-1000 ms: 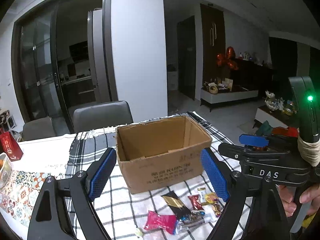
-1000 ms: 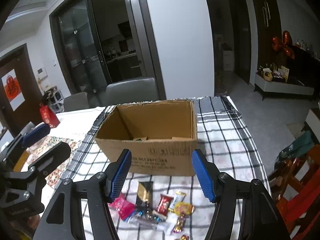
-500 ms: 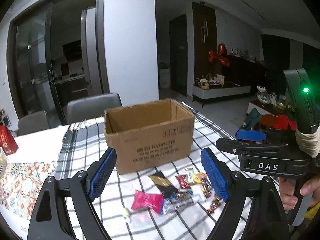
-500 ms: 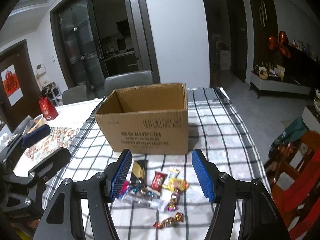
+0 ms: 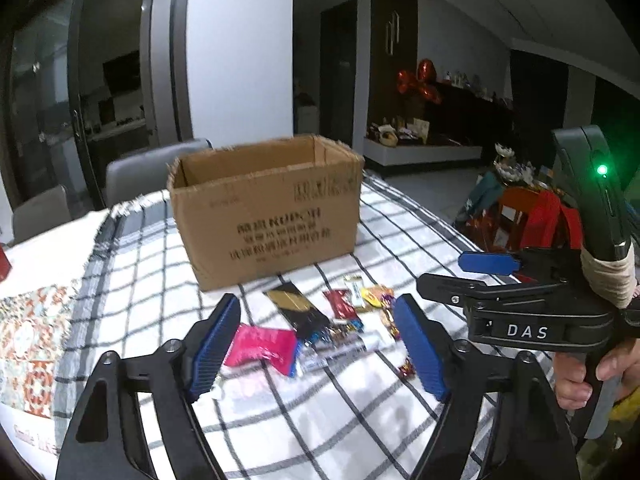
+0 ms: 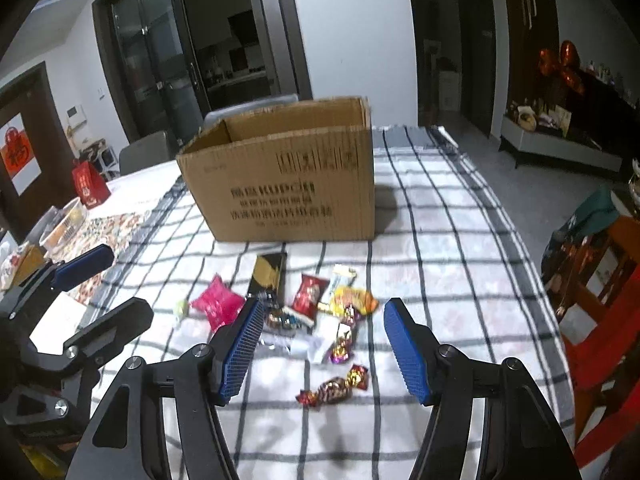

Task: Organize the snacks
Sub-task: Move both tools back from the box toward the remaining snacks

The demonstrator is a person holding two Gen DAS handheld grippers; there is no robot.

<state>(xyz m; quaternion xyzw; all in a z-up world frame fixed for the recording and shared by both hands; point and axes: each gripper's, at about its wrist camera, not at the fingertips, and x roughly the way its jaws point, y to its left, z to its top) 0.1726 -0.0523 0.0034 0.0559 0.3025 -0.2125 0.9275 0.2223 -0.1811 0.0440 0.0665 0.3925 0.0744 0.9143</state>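
Note:
An open cardboard box (image 5: 266, 208) (image 6: 288, 184) stands on the checked tablecloth (image 6: 440, 240). In front of it lie several wrapped snacks: a pink pack (image 5: 262, 344) (image 6: 217, 302), a black-and-gold bar (image 5: 294, 306) (image 6: 267, 274), a red sachet (image 6: 309, 294), a yellow pack (image 6: 354, 300) and a wrapped candy (image 6: 332, 390). My left gripper (image 5: 318, 344) is open and empty above the pink pack. My right gripper (image 6: 323, 344) is open and empty above the snack pile.
Grey chairs (image 5: 136, 176) stand behind the table. A red gift bag (image 6: 89, 184) and a bowl (image 6: 64, 222) sit at the far left on a patterned mat (image 5: 28, 340). A red chair (image 6: 600, 300) stands by the table's right edge.
Both grippers have drawn back from the box and tilted lower, so the snacks now lie between their fingers. Both stay open.

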